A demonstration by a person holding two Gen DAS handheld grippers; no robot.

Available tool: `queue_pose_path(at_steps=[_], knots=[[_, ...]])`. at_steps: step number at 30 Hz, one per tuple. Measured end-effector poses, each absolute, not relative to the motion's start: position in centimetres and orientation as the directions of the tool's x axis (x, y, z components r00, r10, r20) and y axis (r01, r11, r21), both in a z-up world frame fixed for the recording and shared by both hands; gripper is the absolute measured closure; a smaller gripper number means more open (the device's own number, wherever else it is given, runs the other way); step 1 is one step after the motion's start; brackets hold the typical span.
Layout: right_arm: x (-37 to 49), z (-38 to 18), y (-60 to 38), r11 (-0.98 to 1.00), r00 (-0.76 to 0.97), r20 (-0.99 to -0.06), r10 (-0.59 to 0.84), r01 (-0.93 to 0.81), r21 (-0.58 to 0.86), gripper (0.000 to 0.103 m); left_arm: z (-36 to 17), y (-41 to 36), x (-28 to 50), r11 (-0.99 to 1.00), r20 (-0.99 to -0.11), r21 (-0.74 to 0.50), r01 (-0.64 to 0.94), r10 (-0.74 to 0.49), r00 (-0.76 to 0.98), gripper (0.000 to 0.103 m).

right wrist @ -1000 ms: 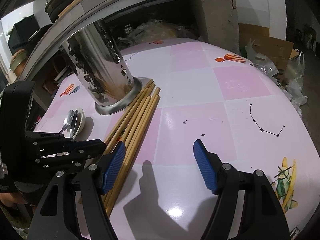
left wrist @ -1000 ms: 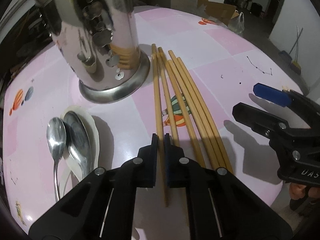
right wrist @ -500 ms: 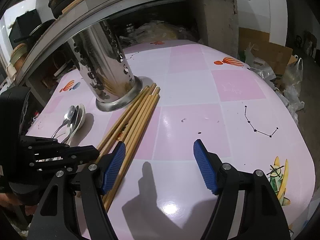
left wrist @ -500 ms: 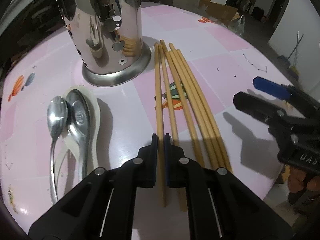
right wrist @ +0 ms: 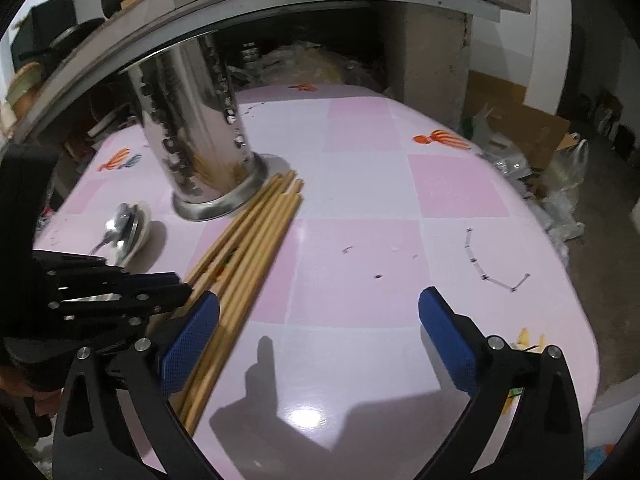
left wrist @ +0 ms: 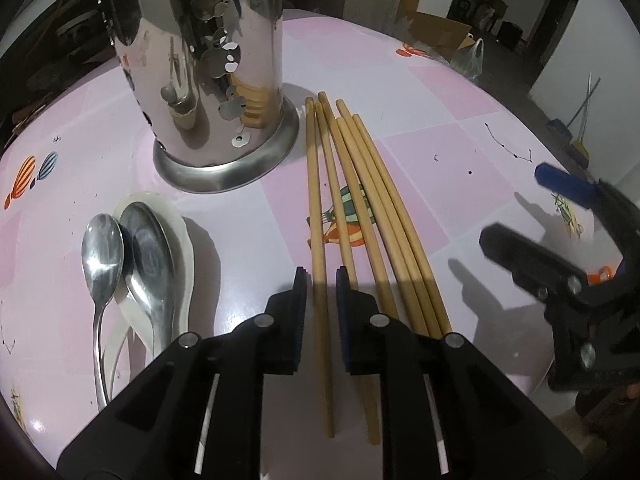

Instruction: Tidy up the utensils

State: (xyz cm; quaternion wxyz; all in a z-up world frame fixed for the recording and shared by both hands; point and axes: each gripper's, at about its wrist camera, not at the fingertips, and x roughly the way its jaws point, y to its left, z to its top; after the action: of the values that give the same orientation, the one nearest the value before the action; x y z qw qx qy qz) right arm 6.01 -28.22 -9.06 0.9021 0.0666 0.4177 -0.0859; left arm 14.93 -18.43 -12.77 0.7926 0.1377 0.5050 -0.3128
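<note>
Chopsticks [left wrist: 362, 216] lie fanned on pink checked tablecloth [left wrist: 440, 92], centre of frame, tips beside steel perforated utensil holder [left wrist: 208, 60] at upper left. My left claw [left wrist: 321, 280] opening, leftmost chopstick [left wrist: 318, 220] between pads, no longer pinched. My right claw [right wrist: 319, 312] opening wide, nothing between pads, left pad just beside chopstick ends. Two metal spoons [left wrist: 128, 256] rest on white ceramic spoon [left wrist: 182, 240], lower left.

My holder [left wrist: 208, 80] was polished, mirror-bright perforated metal, and the two spoons [left wrist: 132, 252] were glossy steel on a smooth white glazed rest [left wrist: 184, 236]. The chopsticks [left wrist: 360, 208] looked like matt, pale wood. The pink tablecloth [right wrist: 360, 240] shone like slick plastic.
</note>
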Motion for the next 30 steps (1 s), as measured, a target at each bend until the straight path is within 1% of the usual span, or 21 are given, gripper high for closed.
queue_pose_path(at_steps=[3, 4, 5, 8, 13, 16, 18, 19, 20, 21, 23, 25, 27, 29, 30], knots=[[6.3, -8.9, -28.2, 0.979, 0.622, -0.774, -0.116, 0.202, 0.015, 0.006, -12.8, -18.4, 15.0, 0.747, -0.879, -0.122, 0.653, -0.388, 0.279, 0.069], [6.3, -9.0, -28.3, 0.981, 0.619, -0.778, -0.109, 0.192, 0.015, 0.006, -12.8, -18.5, 14.9, 0.746, -0.88, -0.109, 0.657, -0.379, 0.286, 0.057], [6.4, -9.0, -28.4, 0.984, 0.614, -0.783, -0.095, 0.176, 0.019, 0.006, -12.9, -18.6, 14.8, 0.745, -0.882, -0.091, 0.661, -0.369, 0.294, 0.05], [6.3, -8.8, -28.7, 0.988, 0.626, -0.777, -0.056, 0.149, 0.049, 0.006, -13.0, -18.8, 14.6, 0.74, -0.878, -0.085, 0.668, -0.373, 0.301, 0.049], [5.8, -8.1, -28.5, 0.99, 0.67, -0.738, -0.08, 0.138, 0.017, 0.006, -12.9, -18.4, 14.9, 0.76, -0.868, -0.106, 0.641, -0.386, 0.314, 0.048], [5.7, -7.8, -28.7, 0.99, 0.68, -0.731, -0.061, 0.136, 0.044, 0.006, -12.6, -18.2, 14.9, 0.761, -0.855, -0.116, 0.638, -0.404, 0.326, 0.046], [5.6, -7.7, -29.1, 0.986, 0.692, -0.722, -0.01, 0.127, 0.107, 0.006, -12.4, -18.1, 14.9, 0.763, -0.848, -0.111, 0.637, -0.407, 0.34, 0.041], [5.6, -7.6, -29.2, 0.984, 0.692, -0.722, -0.005, 0.131, 0.119, 0.006, -12.3, -17.9, 14.8, 0.767, -0.845, -0.112, 0.632, -0.409, 0.345, 0.036], [5.6, -7.6, -29.3, 0.982, 0.69, -0.724, -0.005, 0.139, 0.125, 0.006, -12.1, -17.7, 14.8, 0.769, -0.843, -0.117, 0.629, -0.412, 0.347, 0.032], [5.6, -7.6, -29.3, 0.982, 0.69, -0.724, -0.007, 0.143, 0.127, 0.006, -11.9, -17.6, 14.8, 0.771, -0.836, -0.125, 0.624, -0.421, 0.353, 0.03], [5.6, -7.5, -29.5, 0.98, 0.692, -0.721, -0.017, 0.155, 0.126, 0.006, -11.2, -17.2, 14.8, 0.769, -0.816, -0.145, 0.623, -0.448, 0.364, 0.022], [5.4, -7.3, -29.5, 0.979, 0.702, -0.712, -0.024, 0.161, 0.127, 0.006, -10.1, -17.0, 14.6, 0.755, -0.789, -0.173, 0.632, -0.49, 0.369, 0.018], [5.2, -7.1, -29.6, 0.978, 0.711, -0.703, -0.032, 0.168, 0.126, 0.006, -9.6, -16.8, 14.6, 0.755, -0.785, -0.179, 0.631, -0.496, 0.372, 0.018], [5.2, -7.0, -29.6, 0.978, 0.715, -0.699, -0.035, 0.169, 0.124, 0.006, -9.2, -16.5, 14.9, 0.747, -0.78, -0.221, 0.627, -0.521, 0.346, 0.018], [5.1, -6.8, -29.7, 0.977, 0.723, -0.69, -0.033, 0.169, 0.13, 0.006, -9.2, -16.4, 14.9, 0.749, -0.783, -0.223, 0.624, -0.519, 0.343, 0.018]])
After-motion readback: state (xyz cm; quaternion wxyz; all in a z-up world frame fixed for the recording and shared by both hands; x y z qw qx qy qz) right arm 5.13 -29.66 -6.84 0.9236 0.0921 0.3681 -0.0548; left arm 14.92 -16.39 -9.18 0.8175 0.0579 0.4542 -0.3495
